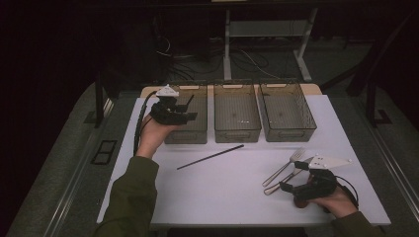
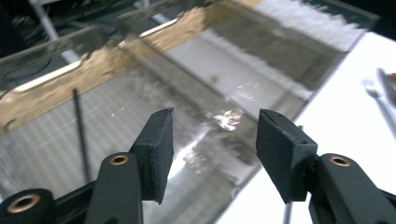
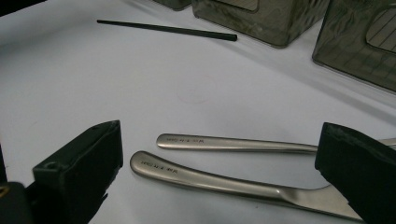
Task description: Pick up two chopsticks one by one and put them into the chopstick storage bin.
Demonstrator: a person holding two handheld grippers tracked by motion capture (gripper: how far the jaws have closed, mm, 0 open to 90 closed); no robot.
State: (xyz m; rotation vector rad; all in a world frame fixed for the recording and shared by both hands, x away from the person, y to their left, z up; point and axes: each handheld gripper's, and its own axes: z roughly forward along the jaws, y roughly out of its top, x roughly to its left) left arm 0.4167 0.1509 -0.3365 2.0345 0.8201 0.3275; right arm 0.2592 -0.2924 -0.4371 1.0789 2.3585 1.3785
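White tabletop, dark room. Left gripper (image 1: 184,109) is held over the left bin (image 1: 193,129), jaws half apart, nothing gripped; one chopstick (image 2: 81,133) lies inside. Second chopstick (image 1: 210,157) lies mid-table and is best pinched near its middle. Right gripper (image 1: 289,186), wide and empty, rests by fork (image 1: 285,167) and knife (image 1: 289,177) near the right front corner.

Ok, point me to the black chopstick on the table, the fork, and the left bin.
black chopstick (image 1: 210,157), high view, mid-shaft.
fork (image 1: 296,156), high view, the tines.
left bin (image 1: 187,137), high view, near wall.
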